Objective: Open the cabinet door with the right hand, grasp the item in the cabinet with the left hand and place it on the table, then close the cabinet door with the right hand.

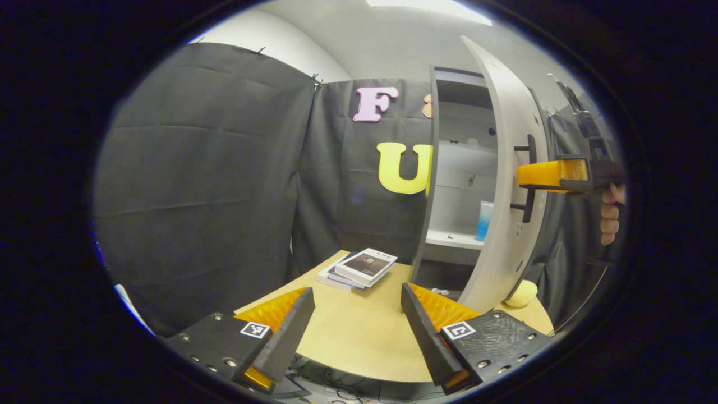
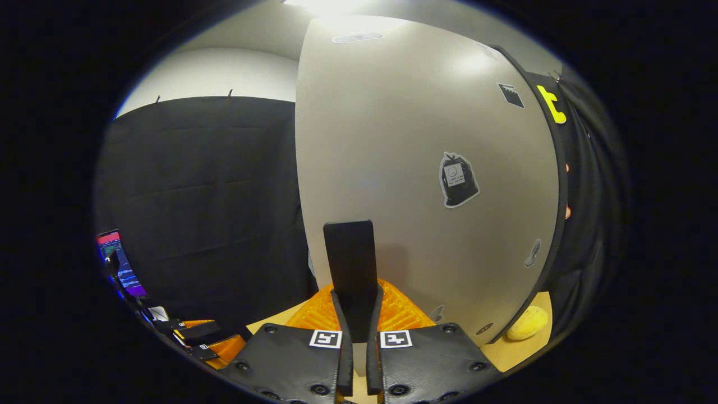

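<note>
Pale grey, the cabinet door point(image 1: 507, 168) stands swung open in the left gripper view, with the right gripper point(image 1: 552, 175) clamped on its black handle point(image 1: 529, 178). A blue bottle point(image 1: 483, 220) stands on the cabinet shelf point(image 1: 454, 239). The left gripper point(image 1: 359, 314) hangs spread wide above the wooden table point(image 1: 359, 336), near stacked books point(image 1: 359, 268).

In the right gripper view, both fingers of the right gripper point(image 2: 354, 314) pinch the handle point(image 2: 350, 264) against the door point(image 2: 415, 140); a yellow object point(image 2: 529, 322) lies on the table point(image 2: 505, 353).
</note>
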{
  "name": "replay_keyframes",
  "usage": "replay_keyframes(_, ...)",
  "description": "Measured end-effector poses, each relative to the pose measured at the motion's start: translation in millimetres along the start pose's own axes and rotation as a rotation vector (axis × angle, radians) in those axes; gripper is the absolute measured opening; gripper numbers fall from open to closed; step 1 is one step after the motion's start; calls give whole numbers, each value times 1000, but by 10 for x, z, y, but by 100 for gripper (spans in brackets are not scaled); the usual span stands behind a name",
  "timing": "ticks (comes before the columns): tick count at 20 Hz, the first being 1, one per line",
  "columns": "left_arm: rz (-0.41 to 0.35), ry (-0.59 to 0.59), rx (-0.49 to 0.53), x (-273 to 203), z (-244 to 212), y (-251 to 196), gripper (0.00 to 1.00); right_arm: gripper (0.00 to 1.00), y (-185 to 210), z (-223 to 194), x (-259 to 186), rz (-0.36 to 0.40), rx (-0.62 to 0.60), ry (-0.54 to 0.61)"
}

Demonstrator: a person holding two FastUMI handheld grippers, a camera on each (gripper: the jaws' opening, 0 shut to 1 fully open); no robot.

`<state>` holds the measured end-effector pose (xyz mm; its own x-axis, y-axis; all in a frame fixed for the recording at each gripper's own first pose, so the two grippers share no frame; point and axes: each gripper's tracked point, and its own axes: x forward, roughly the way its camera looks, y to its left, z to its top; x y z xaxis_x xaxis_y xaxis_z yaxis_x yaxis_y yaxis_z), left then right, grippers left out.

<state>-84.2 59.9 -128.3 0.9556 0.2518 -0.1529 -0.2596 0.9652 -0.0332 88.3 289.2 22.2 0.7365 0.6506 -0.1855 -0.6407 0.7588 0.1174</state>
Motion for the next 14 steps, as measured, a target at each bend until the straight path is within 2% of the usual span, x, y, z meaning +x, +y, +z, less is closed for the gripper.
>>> replay_keyframes(3, -1, 12, -1, -156, -114, -191, 92, 11, -41, -3, -21, 24, 15, 0)
replay_keyframes(7, -15, 7, 23, -343, -101, -414, 92, 11, -153, -27, -85, 15, 33, -15)
replay_keyframes(14, -131, -11, 69, -265, 11, -967, 92, 11, -388, -48, -149, -48, 58, -20)
